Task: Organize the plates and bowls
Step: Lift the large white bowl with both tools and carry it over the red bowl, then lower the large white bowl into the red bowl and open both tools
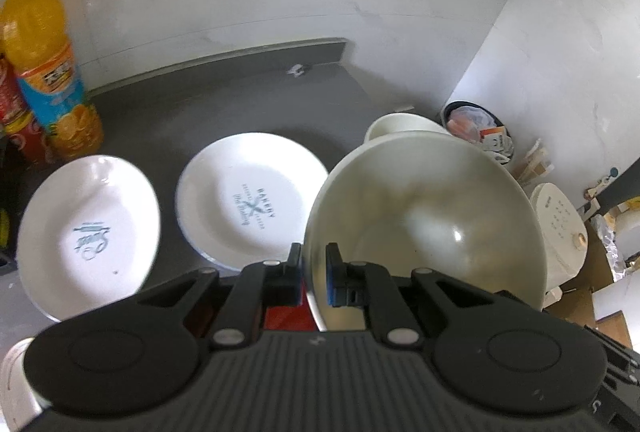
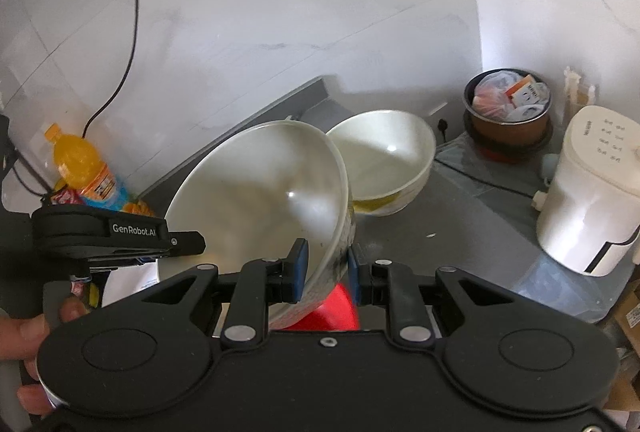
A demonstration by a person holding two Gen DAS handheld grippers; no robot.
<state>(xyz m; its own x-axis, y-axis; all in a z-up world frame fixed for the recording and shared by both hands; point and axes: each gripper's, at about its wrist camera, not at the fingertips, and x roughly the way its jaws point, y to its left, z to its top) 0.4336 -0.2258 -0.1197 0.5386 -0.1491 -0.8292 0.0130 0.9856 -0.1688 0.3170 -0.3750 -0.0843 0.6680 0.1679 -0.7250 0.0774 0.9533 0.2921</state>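
Both tongs, left (image 1: 313,264) and right (image 2: 324,264), clench opposite rims of one tilted bowl (image 2: 272,188) held above the worktop (image 1: 240,104), just short of the second bowl (image 2: 384,160) beyond.

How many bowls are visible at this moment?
2. The held bowl is tilted, both the left gripper and right gripper shut on its rim; a second bowl sits on the counter behind it.

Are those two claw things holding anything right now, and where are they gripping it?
Both hold one white bowl by its rim: the left gripper and right gripper each pinch the bowl's wall between their fingers.
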